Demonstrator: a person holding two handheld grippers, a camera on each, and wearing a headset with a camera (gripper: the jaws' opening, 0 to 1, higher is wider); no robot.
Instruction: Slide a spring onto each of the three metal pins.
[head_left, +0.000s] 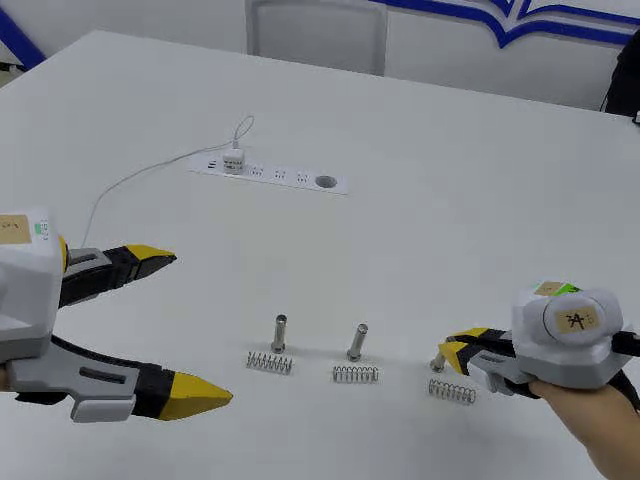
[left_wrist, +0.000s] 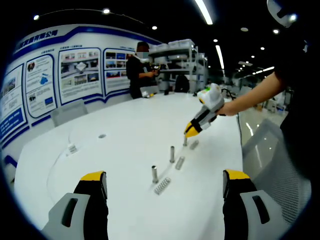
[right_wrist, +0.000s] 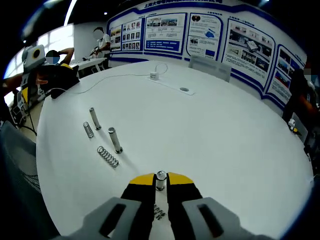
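Metal pins stand upright in a row near the near edge of the white surface (head_left: 450, 200), none yet wearing a spring: left pin (head_left: 279, 332), middle pin (head_left: 357, 341) and right pin (head_left: 438, 362) each have one lying flat just beside the foot, on the near-edge side – left spring (head_left: 269, 362), middle spring (head_left: 356, 374), right spring (head_left: 452, 391). The pairing looks deliberate, one spring staged per pin. The right gripper (head_left: 448, 350) has its fingers (right_wrist: 142, 182) closed to a narrow slot on the head of the right pin, probably to lift or steady it for threading. The left gripper (head_left: 195, 328) hovers toward the surface's left edge, fingers spread wide and holding nothing, free to fetch a spring. The right gripper view makes the grip plain, pin head pinched between the tips; in the head view the fingers cover most of that pin. The left gripper view takes the row from its left end, with the right gripper reaching in at the far pin, and the head view adds a power strip (head_left: 270, 172) nearer the surface's middle
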